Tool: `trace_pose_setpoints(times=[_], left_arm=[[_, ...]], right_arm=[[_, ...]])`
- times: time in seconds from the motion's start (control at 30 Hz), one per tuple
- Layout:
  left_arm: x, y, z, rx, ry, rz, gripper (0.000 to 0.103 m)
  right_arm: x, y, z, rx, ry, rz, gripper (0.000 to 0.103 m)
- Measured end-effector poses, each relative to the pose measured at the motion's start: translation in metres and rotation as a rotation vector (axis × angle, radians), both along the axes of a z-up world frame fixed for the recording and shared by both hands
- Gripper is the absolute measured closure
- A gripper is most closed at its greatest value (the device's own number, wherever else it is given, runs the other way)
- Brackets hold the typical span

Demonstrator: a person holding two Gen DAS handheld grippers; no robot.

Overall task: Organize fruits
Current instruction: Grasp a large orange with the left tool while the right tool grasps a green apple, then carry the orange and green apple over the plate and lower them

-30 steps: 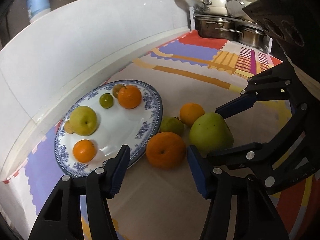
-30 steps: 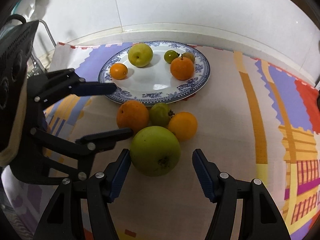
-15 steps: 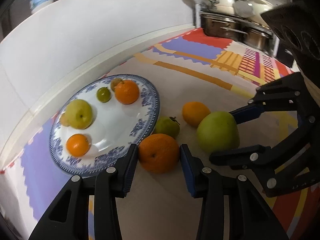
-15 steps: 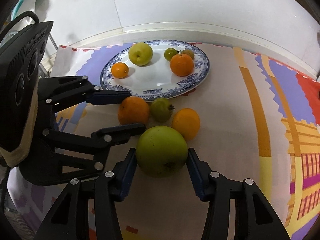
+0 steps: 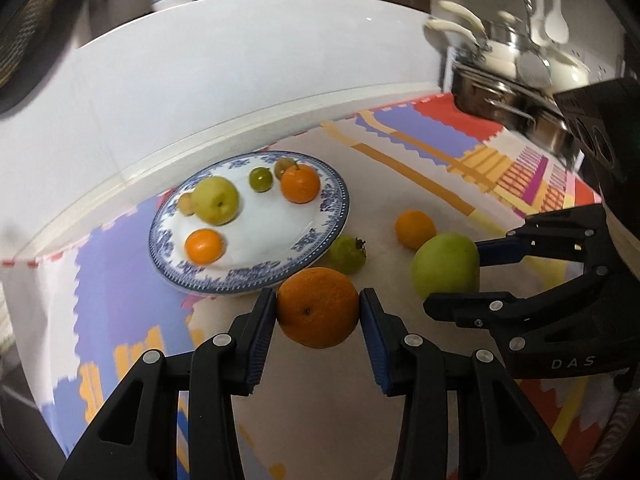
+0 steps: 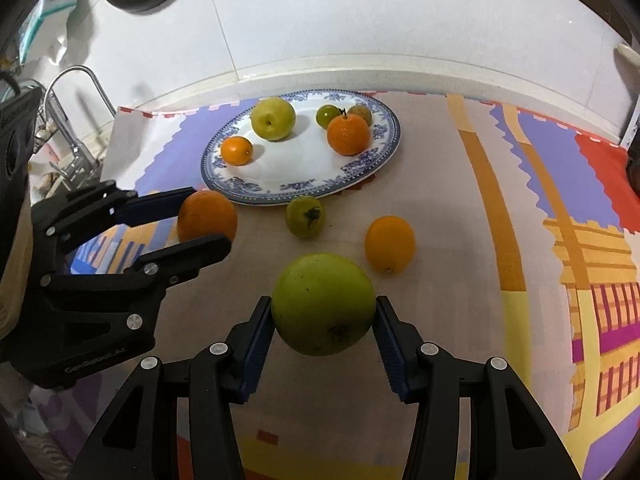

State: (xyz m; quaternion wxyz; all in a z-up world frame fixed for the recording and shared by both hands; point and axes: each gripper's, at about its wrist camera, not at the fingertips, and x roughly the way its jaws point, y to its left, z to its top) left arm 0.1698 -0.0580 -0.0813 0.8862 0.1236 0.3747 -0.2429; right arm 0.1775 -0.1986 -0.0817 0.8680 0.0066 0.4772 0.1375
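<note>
So both grippers have a fruit now: the left gripper (image 5: pixel 319 312) is clamped on the big orange (image 5: pixel 318 307), pads pressing its two sides, and the right gripper (image 6: pixel 323 320) is clamped on the large green apple (image 6: pixel 323 304) the same way. The thing that matters next is where the blue-patterned plate (image 5: pixel 334 216) sits. From the left gripper it's just ahead and a bit to the left, rim almost next to the orange, so that hand has the shorter trip. From the right gripper the plate is straight ahead but further off, with the small green fruit (image 6: pixel 305 216) and a smaller orange (image 6: pixel 390 244) lying loose on the mat (image 6: pixel 440 184) in between. Both fruits are roundish, so no long axis to worry about. Compared with a second ago, both sets of jaws were standing wide around their fruit and have closed onto them, and the orange looks lifted off the mat.
</note>
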Motion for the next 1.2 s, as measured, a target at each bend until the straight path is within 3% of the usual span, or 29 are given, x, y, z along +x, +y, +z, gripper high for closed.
trace_pose_setpoints(times=[0.43, 0.8, 1.2], left_arm=[[-0.026, 0.024, 0.032, -0.082, -0.051, 0.176, 0.061], [-0.033, 0.036, 0.059, -0.107, -0.127, 0.232, 0.061], [-0.006, 0.042, 0.076, -0.088, -0.191, 0.259, 0.061]], right_arm=[[-0.015, 0.009, 0.028, 0.028, -0.084, 0.020, 0.053], [-0.020, 0.017, 0.063, 0.051, -0.181, 0.044, 0.053], [0.005, 0.024, 0.082, 0.056, -0.252, 0.056, 0.053]])
